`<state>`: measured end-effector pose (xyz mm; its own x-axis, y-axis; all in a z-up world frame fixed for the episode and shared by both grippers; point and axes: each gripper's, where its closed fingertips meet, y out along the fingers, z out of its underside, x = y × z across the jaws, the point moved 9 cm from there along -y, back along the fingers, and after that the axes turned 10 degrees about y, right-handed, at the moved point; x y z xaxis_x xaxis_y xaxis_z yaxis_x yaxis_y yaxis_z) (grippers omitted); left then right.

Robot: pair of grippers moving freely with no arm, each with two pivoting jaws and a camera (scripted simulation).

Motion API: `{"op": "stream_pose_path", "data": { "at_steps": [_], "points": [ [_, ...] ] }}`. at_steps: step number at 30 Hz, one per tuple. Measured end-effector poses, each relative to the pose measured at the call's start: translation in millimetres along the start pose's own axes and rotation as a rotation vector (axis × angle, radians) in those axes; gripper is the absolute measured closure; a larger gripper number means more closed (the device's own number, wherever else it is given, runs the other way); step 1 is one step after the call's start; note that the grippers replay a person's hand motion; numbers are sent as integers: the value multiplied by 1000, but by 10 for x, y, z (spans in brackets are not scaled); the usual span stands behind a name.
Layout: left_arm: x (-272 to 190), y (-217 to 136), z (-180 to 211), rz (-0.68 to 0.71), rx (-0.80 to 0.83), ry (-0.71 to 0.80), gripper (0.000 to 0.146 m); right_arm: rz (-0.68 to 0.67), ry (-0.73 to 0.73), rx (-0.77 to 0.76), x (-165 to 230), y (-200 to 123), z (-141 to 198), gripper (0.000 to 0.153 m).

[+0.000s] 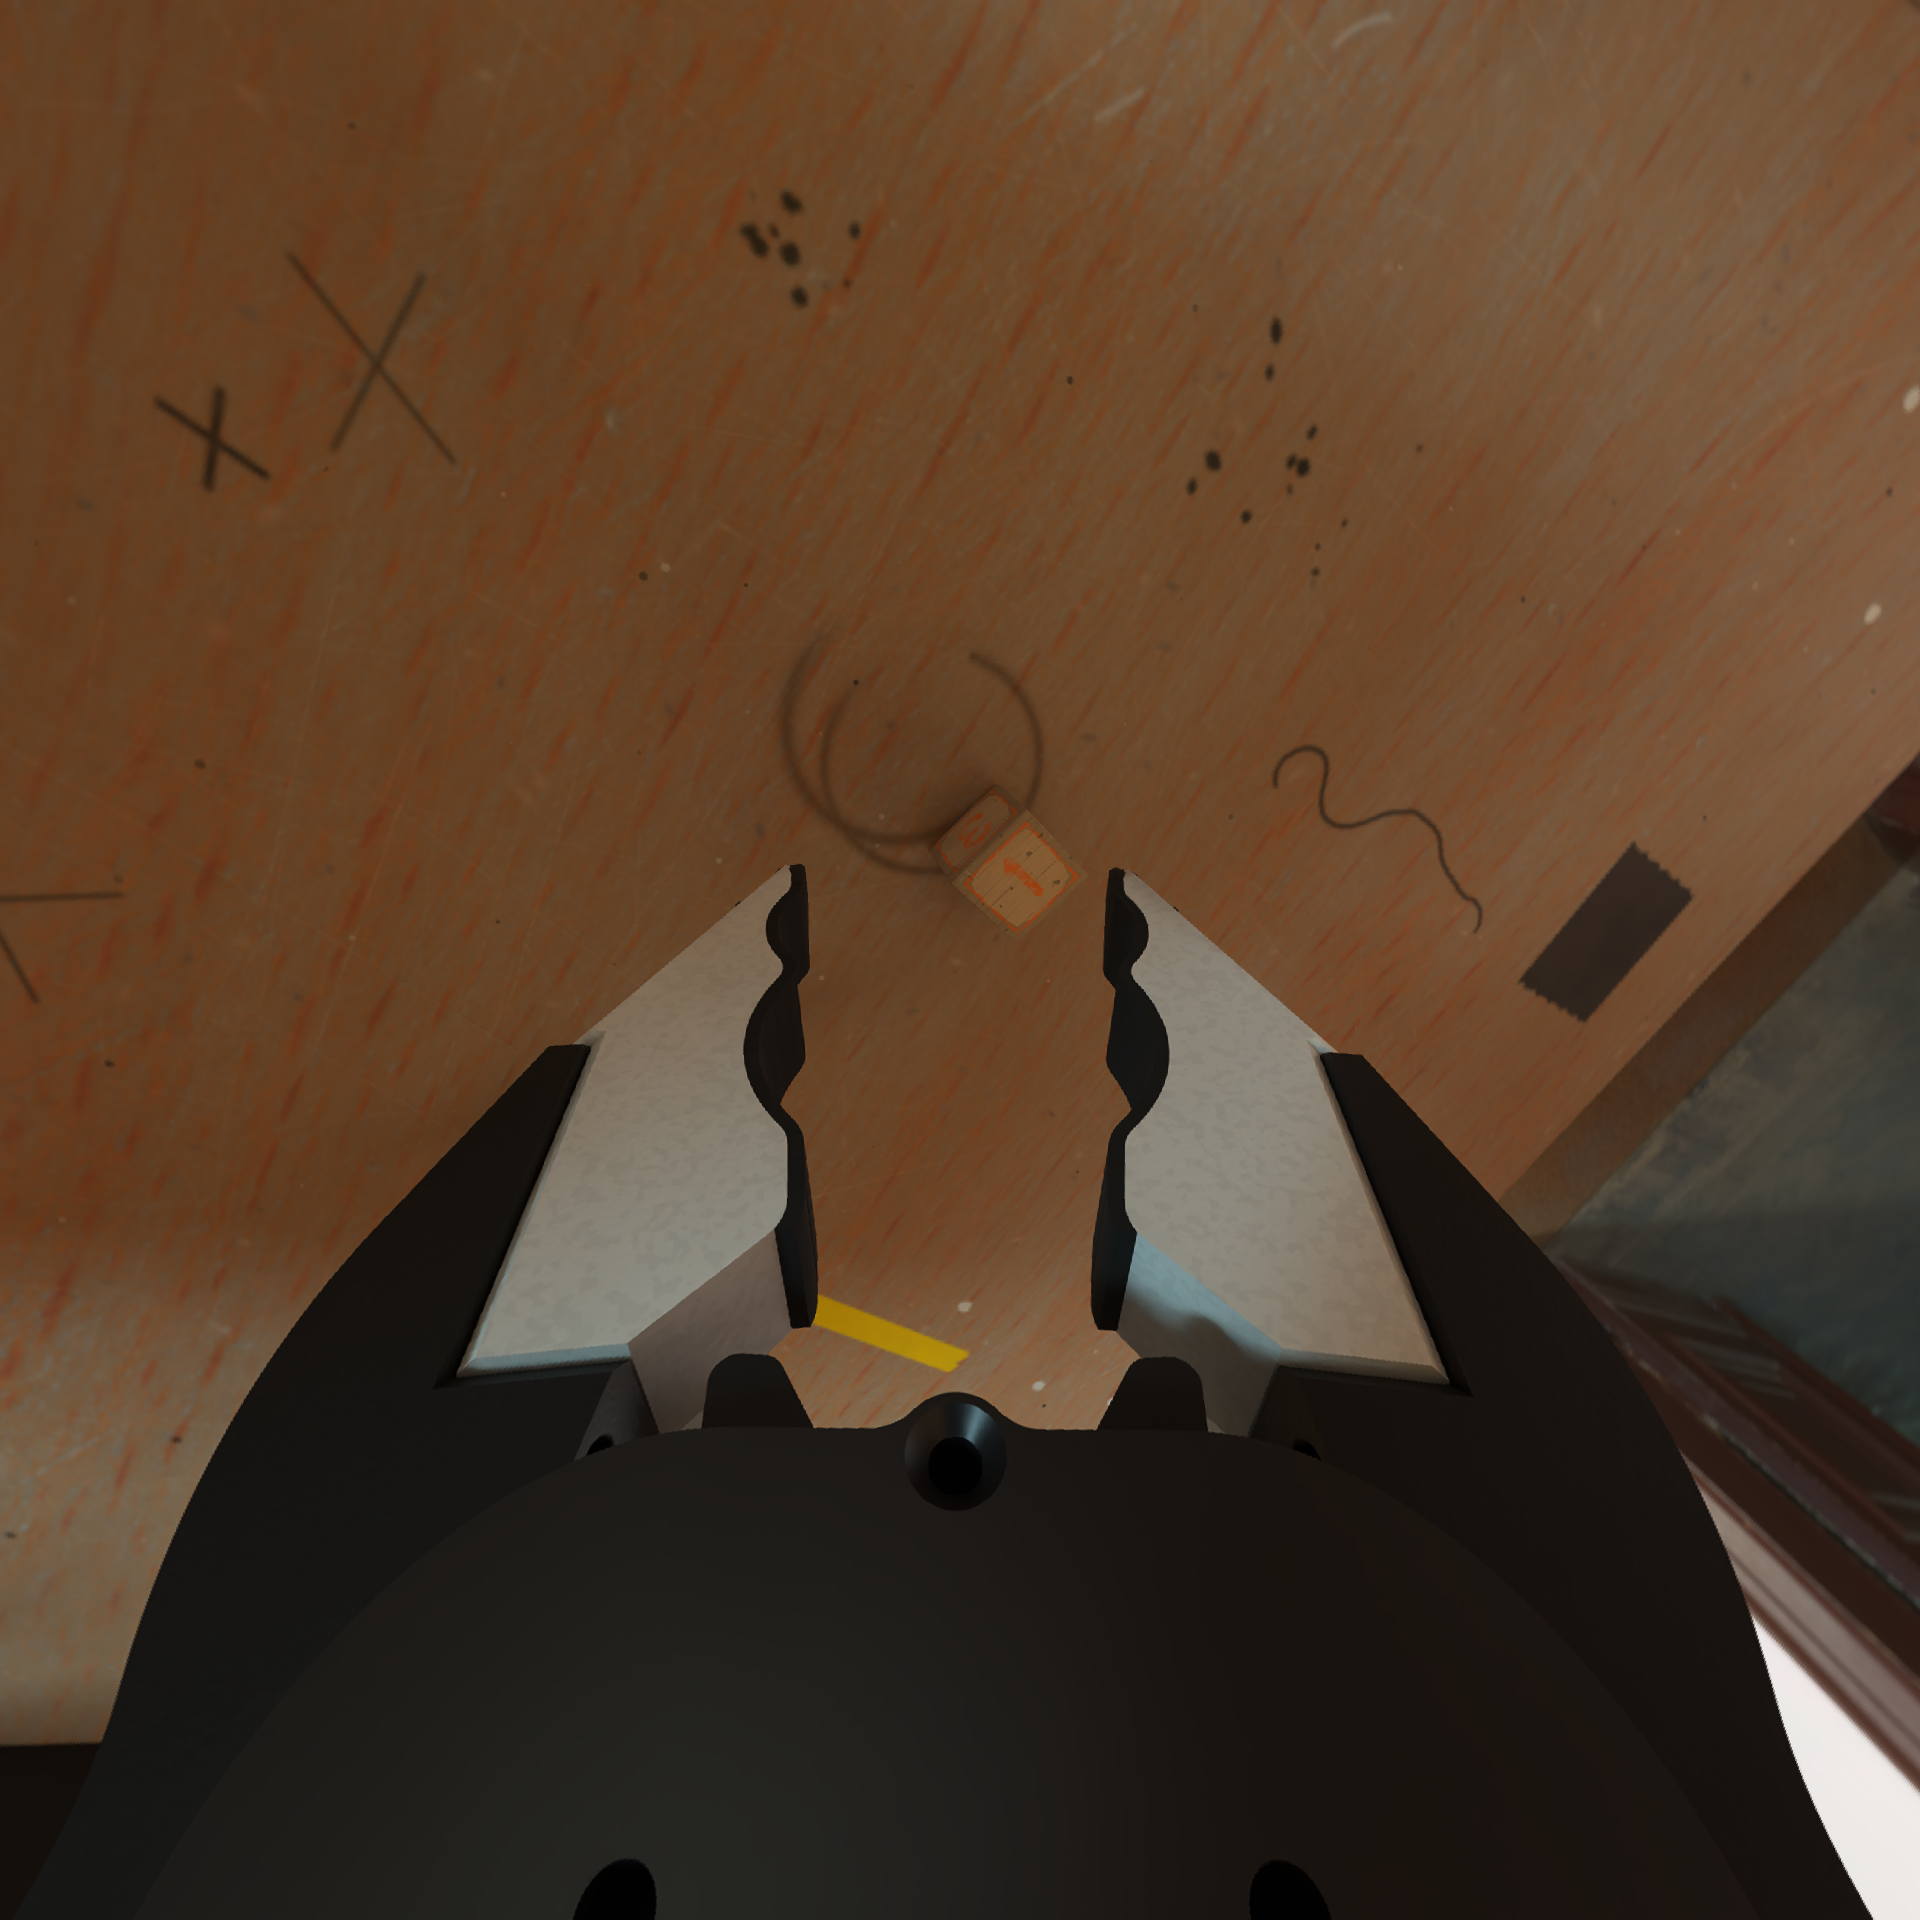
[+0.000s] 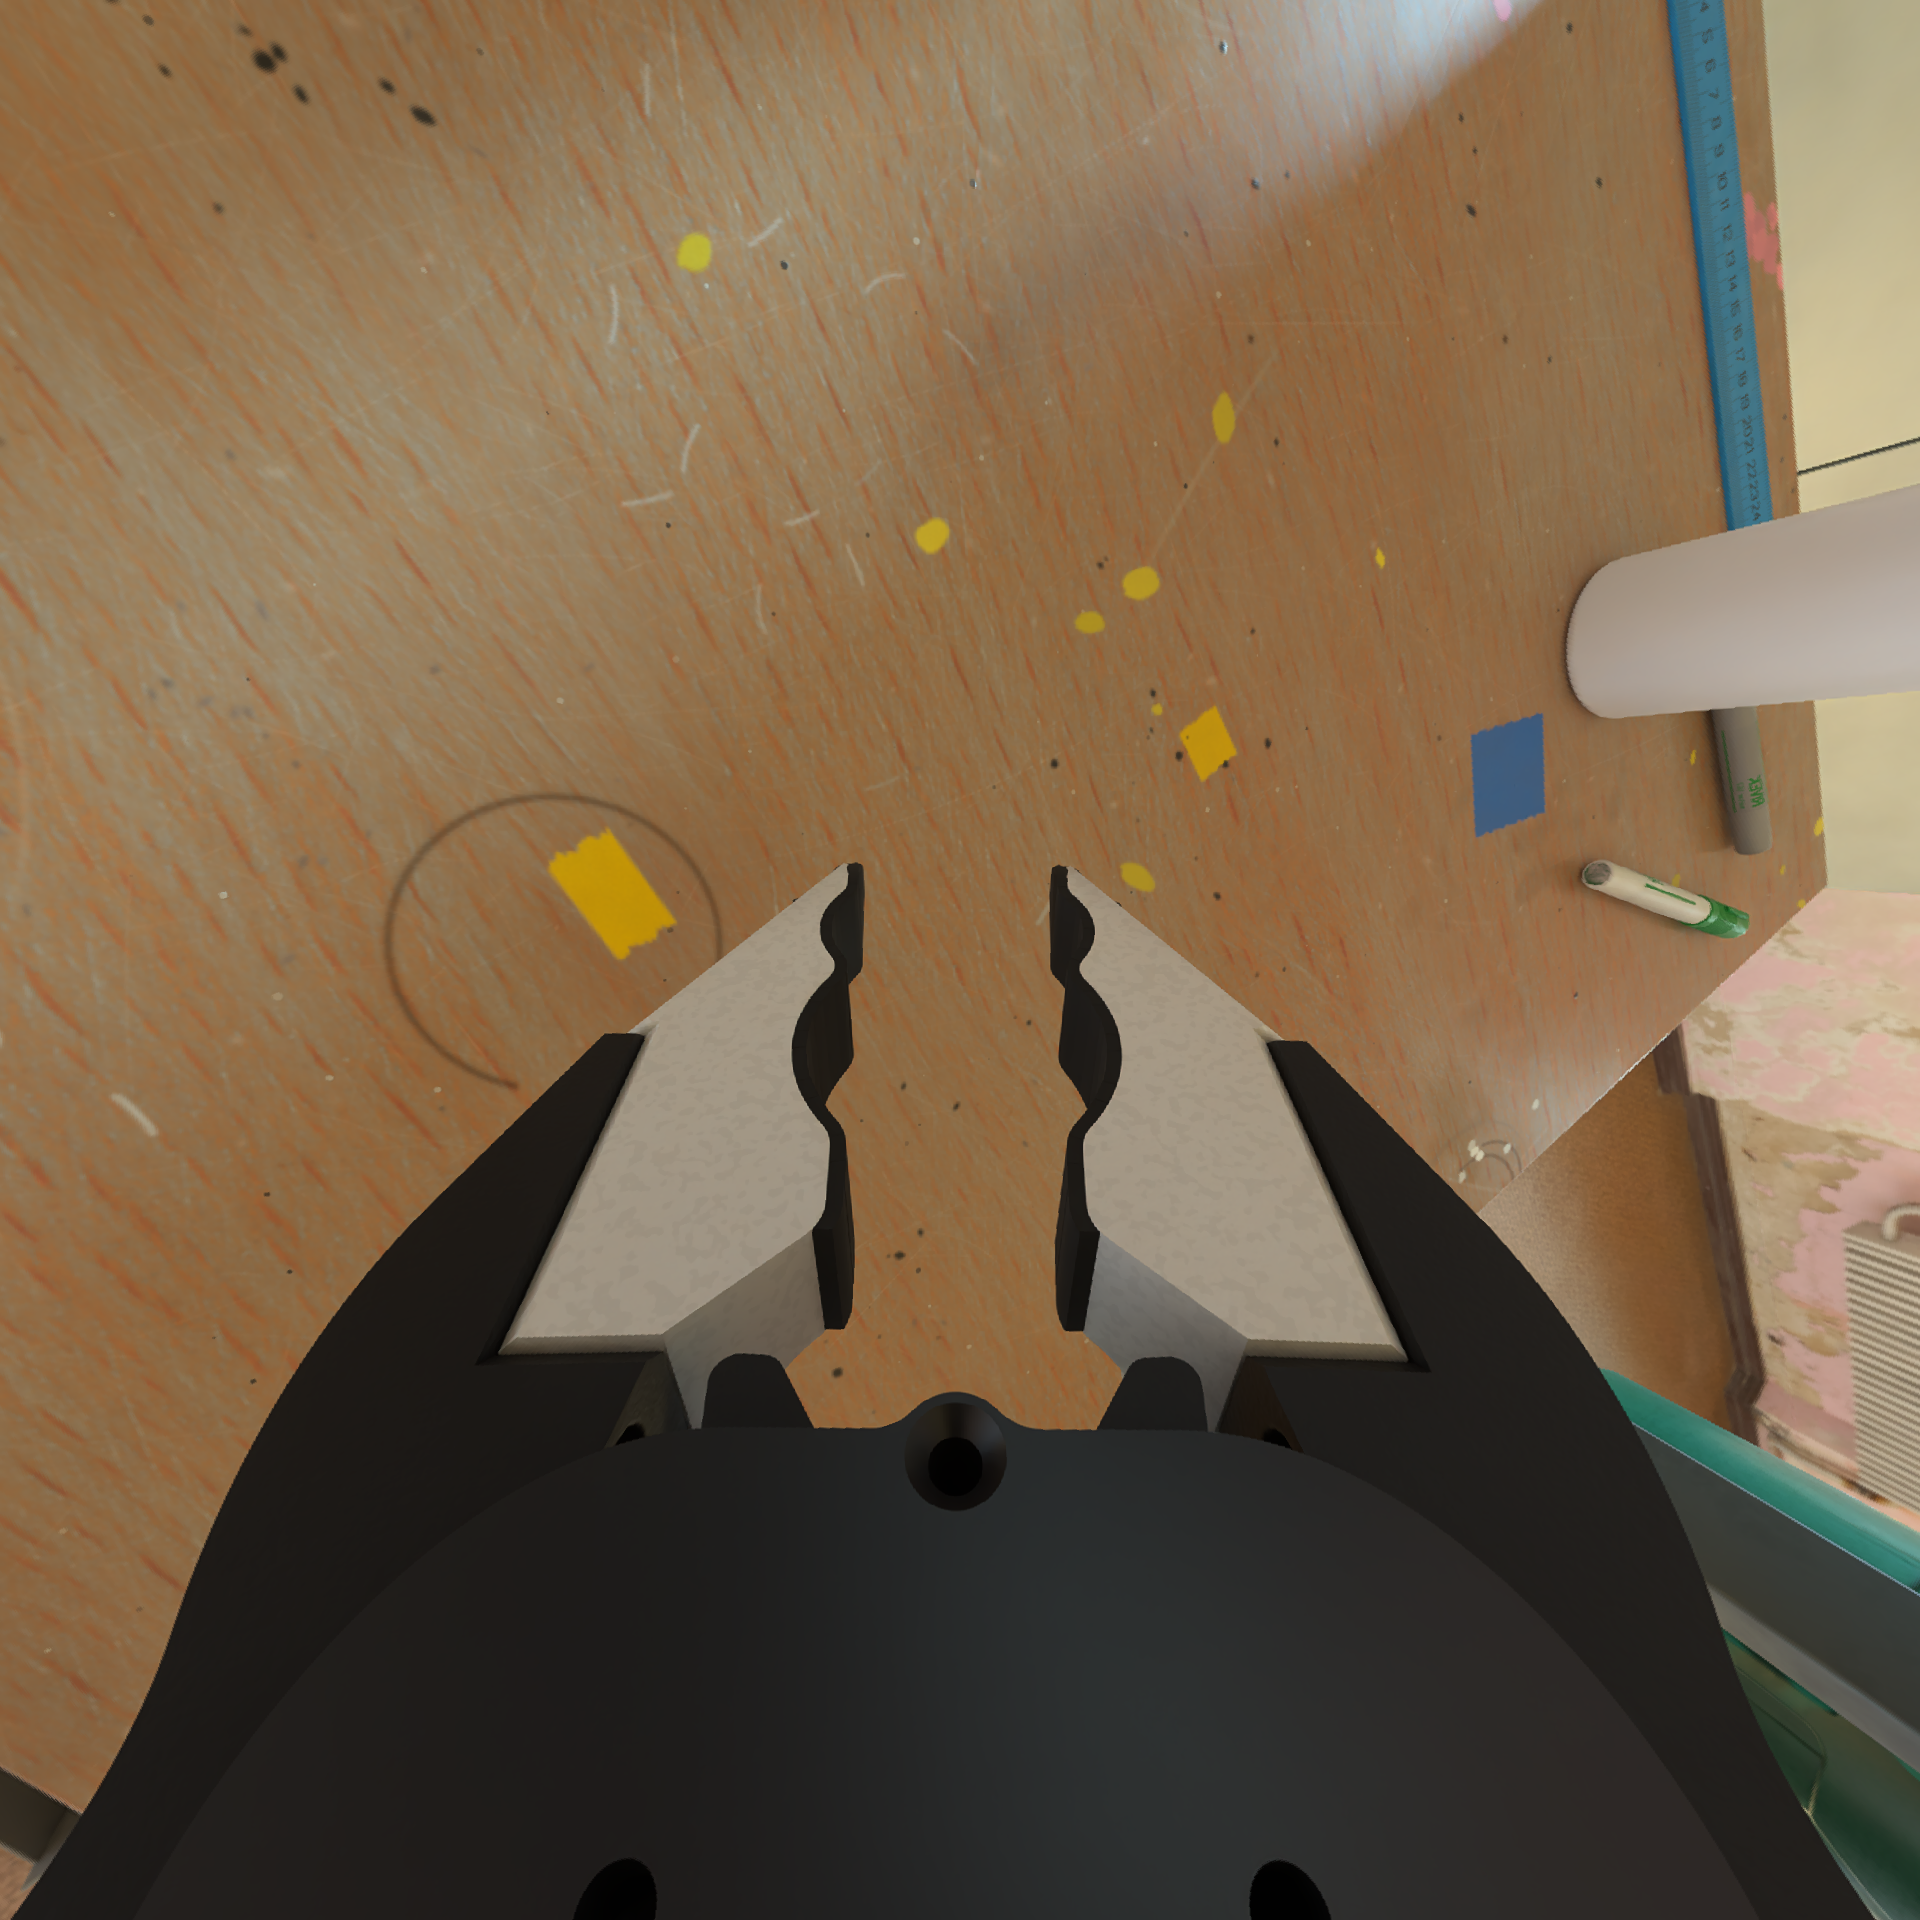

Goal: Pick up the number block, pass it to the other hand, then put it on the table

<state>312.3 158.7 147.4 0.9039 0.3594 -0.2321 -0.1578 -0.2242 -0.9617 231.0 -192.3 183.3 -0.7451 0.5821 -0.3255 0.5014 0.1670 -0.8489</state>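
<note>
The number block (image 1: 1006,868), a small wooden cube with orange print on its faces, sits on the wooden table (image 1: 623,623) beside a drawn ring mark. In the left wrist view my left gripper (image 1: 954,878) is open and empty, well above the table, with the block seen just beyond the tips and slightly right of the gap's middle. In the right wrist view my right gripper (image 2: 954,878) is open and empty above another part of the table (image 2: 416,416). The block does not show there.
The table edge (image 1: 1704,997) runs diagonally at the right, near a dark tape patch (image 1: 1605,933). In the right wrist view a white cylinder (image 2: 1745,613), a blue ruler (image 2: 1730,270), two markers (image 2: 1662,899) and tape patches (image 2: 611,894) lie near the right edge.
</note>
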Motion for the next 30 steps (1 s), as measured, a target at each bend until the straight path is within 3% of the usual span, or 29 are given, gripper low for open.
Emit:
{"op": "stream_pose_path", "data": {
  "at_steps": [7, 9, 12, 15, 20, 30],
  "points": [
    [-245, 2, 177, -218, -120, -312, 90, -1, 5, -58, 70, 1, -14, 118],
    [-289, 26, 224, -231, -173, -392, 100, -4, -3, -88, 100, 4, -36, 118],
    [-312, 131, 265, -191, -213, -471, 101, -13, -20, -133, 134, 7, -73, 118],
    [-324, 247, 303, -154, -236, -528, 92, -26, -39, -171, 145, -3, -88, 118],
    [-376, 347, 362, -170, -209, -594, 65, -41, -57, -229, 124, -40, -33, 119],
    [-371, 486, 339, -155, -169, -745, 69, -61, -92, -283, 146, -62, -7, 120]
  ]
}}
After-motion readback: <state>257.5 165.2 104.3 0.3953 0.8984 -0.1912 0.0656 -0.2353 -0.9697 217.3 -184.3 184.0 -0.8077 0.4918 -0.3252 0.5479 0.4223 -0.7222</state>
